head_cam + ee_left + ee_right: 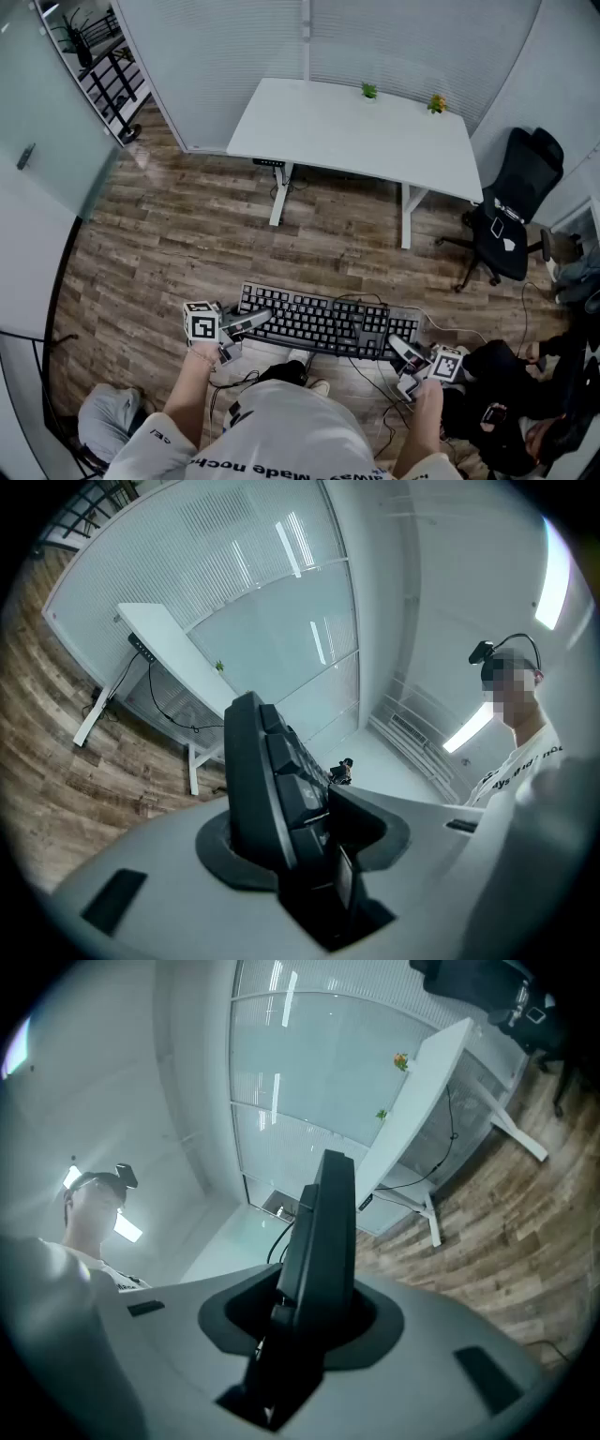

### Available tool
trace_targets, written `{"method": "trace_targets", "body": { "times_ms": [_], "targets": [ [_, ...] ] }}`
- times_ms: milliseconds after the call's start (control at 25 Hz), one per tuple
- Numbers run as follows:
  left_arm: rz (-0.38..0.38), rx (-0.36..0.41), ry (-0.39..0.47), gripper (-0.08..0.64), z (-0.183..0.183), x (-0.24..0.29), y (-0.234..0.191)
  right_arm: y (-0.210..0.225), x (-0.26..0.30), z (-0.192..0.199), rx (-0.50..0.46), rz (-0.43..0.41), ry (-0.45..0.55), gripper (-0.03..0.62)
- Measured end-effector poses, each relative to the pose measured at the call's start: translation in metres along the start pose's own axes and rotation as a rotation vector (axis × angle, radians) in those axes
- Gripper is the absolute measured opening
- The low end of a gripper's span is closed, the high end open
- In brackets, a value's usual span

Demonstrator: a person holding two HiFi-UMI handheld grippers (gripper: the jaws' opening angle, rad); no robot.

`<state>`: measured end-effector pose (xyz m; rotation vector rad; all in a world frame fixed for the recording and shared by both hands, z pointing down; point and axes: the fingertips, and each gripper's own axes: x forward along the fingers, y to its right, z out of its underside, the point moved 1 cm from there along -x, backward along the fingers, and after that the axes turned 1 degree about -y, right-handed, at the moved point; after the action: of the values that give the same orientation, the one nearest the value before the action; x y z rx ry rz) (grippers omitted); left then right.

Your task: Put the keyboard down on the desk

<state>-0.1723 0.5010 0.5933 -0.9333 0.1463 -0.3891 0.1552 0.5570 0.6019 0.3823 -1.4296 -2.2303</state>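
A black keyboard [323,322] hangs level in the air above the wood floor, held at both ends. My left gripper [251,321] is shut on its left end, where the keys show edge-on [272,771]. My right gripper [405,349] is shut on its right end, seen as a dark slab [319,1241] between the jaws. The white desk [356,136] stands some way ahead, with its top bare apart from two small plants [369,91].
A black office chair [511,220] stands right of the desk. Cables [441,330] trail on the floor below the keyboard's right end. A dark bag [497,394] lies at the lower right. A glass partition [234,47] runs behind the desk, and a shelf rack [103,66] is far left.
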Motion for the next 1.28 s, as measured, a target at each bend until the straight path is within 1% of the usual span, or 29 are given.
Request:
{"method": "trace_targets", "body": {
  "times_ms": [120,200,400,640,760,960,1160,1280],
  "targets": [
    [-0.001,-0.006,0.021,0.187,0.009,0.002,0.018,-0.007,-0.012,0.004,-0.026,-0.015,-0.009,0.133],
    [-0.004,-0.004,0.024,0.187,0.012,0.001,0.023,-0.010,-0.015,0.006,-0.022,-0.019,-0.010,0.133],
    [0.000,-0.011,0.030,0.187,0.010,0.004,0.019,-0.009,-0.013,0.001,-0.027,-0.013,-0.009,0.137],
    [0.014,0.008,0.033,0.187,-0.021,0.002,-0.004,-0.004,0.018,-0.019,-0.053,-0.006,-0.011,0.138],
    [0.015,0.001,0.035,0.187,-0.037,0.000,-0.014,0.000,0.034,-0.028,-0.059,0.006,-0.011,0.140],
    [0.018,0.001,0.028,0.187,-0.061,0.000,-0.026,0.003,0.055,-0.040,-0.054,-0.003,0.001,0.140],
    [0.018,0.000,0.024,0.187,-0.075,0.004,-0.045,0.014,0.070,-0.054,-0.051,0.009,0.002,0.144],
    [0.019,0.003,0.028,0.187,-0.085,0.014,-0.060,0.025,0.078,-0.069,-0.050,0.011,0.000,0.144]
  ]
}}
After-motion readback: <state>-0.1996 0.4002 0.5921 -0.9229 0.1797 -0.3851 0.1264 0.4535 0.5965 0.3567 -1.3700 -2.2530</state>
